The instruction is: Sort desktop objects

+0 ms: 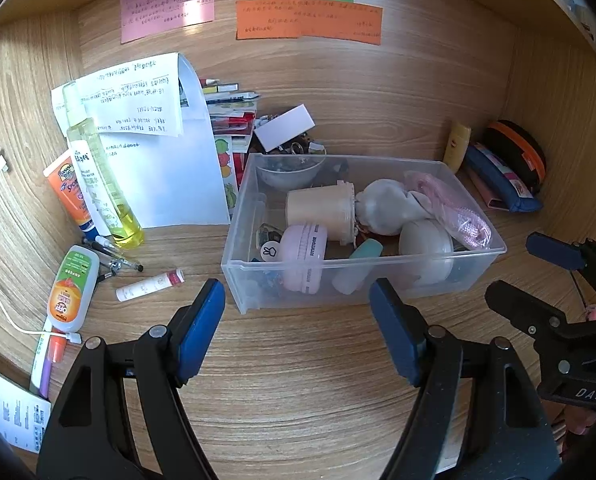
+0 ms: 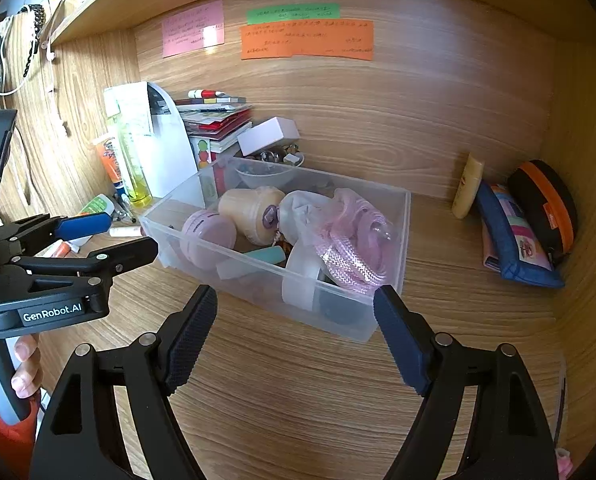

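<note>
both grippers hang over the wood desk (image 1: 298,380), angled down toward a clear bin (image 1: 361,276) that sits mid-desk. the left gripper (image 1: 298,304) has its blue pads spread wide with nothing between them, tips just short of the bin's near wall. the right gripper (image 2: 296,312) is likewise spread and empty, its tips just short of the bin's near corner. in the right view the left gripper sits to the left, with fingers (image 2: 26,364) wrapped round its handle. the bin holds a beige cup (image 1: 321,210) on its side, a pink round case (image 1: 303,256), a white pouch (image 1: 385,206), a white dome (image 1: 425,248), a teal tube (image 1: 363,252) and a pink cord (image 2: 349,248) in a bag. left of the bin on the desk lie a lip balm (image 1: 150,285), pens (image 1: 114,254), a white-orange bottle (image 1: 72,288), a yellow bottle (image 1: 102,184) and an orange tube (image 1: 68,192), with papers (image 1: 166,168) leaning behind. well to the right are a blue pouch (image 1: 501,180), a black-orange case (image 1: 517,152) and a yellow tube (image 1: 457,146).
</note>
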`<state>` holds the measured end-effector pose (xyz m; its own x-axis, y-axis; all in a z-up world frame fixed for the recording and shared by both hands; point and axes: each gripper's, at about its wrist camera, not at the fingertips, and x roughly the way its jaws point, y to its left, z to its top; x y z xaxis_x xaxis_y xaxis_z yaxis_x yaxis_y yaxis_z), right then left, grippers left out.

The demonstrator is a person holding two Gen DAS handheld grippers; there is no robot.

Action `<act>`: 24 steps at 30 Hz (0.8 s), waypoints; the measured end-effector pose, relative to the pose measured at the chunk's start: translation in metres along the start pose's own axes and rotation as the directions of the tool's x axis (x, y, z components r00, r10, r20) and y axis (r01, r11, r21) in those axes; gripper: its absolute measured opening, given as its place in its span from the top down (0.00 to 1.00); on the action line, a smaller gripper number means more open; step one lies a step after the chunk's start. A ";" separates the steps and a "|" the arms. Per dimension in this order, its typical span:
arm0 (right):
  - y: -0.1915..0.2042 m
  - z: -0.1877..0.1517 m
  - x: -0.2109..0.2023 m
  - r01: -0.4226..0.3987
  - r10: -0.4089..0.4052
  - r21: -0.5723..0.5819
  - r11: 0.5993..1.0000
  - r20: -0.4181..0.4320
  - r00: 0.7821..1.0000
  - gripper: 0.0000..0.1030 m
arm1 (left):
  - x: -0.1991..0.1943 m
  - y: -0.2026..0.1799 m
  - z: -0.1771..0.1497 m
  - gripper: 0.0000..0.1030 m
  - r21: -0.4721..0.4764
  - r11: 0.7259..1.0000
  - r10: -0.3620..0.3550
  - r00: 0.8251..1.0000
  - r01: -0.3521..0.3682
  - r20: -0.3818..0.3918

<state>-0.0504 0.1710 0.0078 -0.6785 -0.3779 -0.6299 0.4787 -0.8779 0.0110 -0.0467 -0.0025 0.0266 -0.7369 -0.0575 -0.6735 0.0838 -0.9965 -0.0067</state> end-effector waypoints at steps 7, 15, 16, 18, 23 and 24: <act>0.000 0.000 0.002 -0.005 0.005 0.001 1.000 -0.004 1.000 0.23 | 0.000 -0.001 0.002 0.28 0.002 1.000 0.000 1.000 0.000 0.002; 0.000 0.001 0.002 -0.006 0.006 0.005 1.000 -0.006 1.000 0.23 | -0.001 0.000 0.002 0.28 -0.001 1.000 -0.007 1.000 0.007 0.003; 0.000 0.001 0.002 -0.006 0.006 0.005 1.000 -0.006 1.000 0.23 | -0.002 0.000 0.002 0.28 -0.001 1.000 -0.008 1.000 0.008 0.002; 0.001 0.000 0.001 -0.009 0.009 0.003 1.000 -0.007 1.000 0.23 | -0.001 -0.001 0.002 0.28 0.001 1.000 -0.017 1.000 0.017 -0.006; 0.002 0.000 0.001 -0.054 0.055 0.019 0.998 -0.017 0.998 0.23 | -0.002 -0.005 0.001 0.27 0.001 0.999 -0.032 0.999 0.032 -0.011; 0.002 0.000 0.001 -0.049 0.049 0.018 0.999 -0.015 0.999 0.23 | -0.003 -0.005 0.001 0.27 0.001 0.999 -0.033 0.999 0.033 -0.009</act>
<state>-0.0500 0.1689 0.0077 -0.6453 -0.4162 -0.6405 0.5013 -0.8635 0.0561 -0.0453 0.0025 0.0291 -0.7332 -0.0240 -0.6796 0.0590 -0.9979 -0.0283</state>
